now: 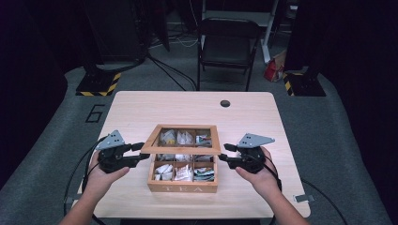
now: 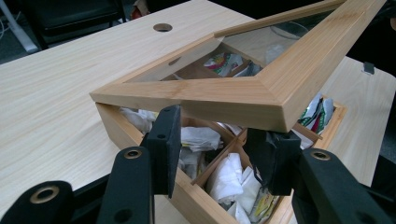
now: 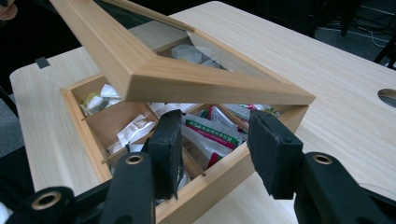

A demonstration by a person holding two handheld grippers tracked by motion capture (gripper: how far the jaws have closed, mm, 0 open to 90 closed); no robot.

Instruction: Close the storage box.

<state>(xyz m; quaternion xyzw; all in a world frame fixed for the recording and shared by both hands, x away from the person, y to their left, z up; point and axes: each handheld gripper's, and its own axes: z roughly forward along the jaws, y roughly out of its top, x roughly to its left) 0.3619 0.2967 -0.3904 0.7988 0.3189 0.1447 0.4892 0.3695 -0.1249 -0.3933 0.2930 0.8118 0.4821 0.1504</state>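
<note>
Here, pale wood table [image 1: 141, 108] in a dark room, half-open grippers [image 1: 133, 153] [image 1: 224, 153] perhaps propping the tea box lid [image 1: 180, 149].

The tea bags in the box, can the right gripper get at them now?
Probably yes: the lid is propped half open above the tea bags, and the right gripper sits at that gap, jaws apart. The gap looks tight, though.

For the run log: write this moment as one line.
scene: wooden tea box on table | lid: half raised | left gripper: at lid's left corner, grip unclear | right gripper: at right corner, grip unclear
</note>
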